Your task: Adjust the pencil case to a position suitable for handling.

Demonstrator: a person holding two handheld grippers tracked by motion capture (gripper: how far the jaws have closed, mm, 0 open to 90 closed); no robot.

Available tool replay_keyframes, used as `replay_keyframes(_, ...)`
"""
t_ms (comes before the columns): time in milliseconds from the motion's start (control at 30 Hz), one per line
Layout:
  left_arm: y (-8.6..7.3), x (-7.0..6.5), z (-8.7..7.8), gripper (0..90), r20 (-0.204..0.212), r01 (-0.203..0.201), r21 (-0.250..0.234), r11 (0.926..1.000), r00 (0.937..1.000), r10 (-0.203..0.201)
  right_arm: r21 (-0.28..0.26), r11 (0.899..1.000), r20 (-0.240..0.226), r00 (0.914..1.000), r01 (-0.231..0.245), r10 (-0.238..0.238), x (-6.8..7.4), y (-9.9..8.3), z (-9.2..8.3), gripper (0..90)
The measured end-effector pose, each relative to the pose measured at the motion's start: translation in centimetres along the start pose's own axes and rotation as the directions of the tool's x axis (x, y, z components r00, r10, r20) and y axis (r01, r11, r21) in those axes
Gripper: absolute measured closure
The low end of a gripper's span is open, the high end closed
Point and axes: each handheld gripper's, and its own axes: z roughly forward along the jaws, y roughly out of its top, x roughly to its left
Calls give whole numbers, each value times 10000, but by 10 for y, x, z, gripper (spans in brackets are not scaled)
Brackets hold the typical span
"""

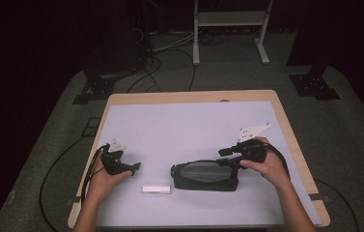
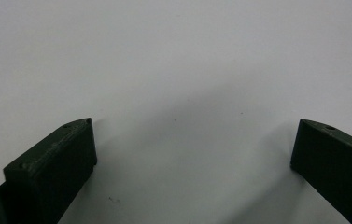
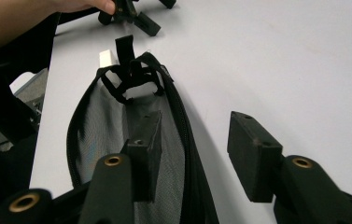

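My right gripper (image 3: 192,158) hangs wide, one jaw over the mesh pouch (image 1: 203,175), the zipper edge between them; I'd lower, then pinch. Left gripper (image 2: 192,154) wide, over bare desk (image 2: 173,60).

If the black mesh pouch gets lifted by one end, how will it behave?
The pouch will probably sag, since its mesh panel looks soft and dips in the right gripper view. It seems light and lies flat, so it is unlikely to roll; the zipper edge may add slight stiffness.

No readable text, label or number appears anywhere.
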Motion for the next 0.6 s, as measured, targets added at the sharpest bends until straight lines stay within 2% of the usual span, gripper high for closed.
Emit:
replay_keyframes(367,0,0,0,0,-2,-2,0,10000,10000,2,-523,9986,537,9985,-82,110,1,-1,-19,452)
replay_keyframes(533,0,0,0,0,0,-3,1,10000,10000,3,-689,9975,1076,9939,-149,223,-1,-4,-26,394)
replay_keyframes(600,0,0,0,0,2,-4,1,10000,10000,4,-765,9970,1421,9895,-141,249,-2,-6,-29,369)
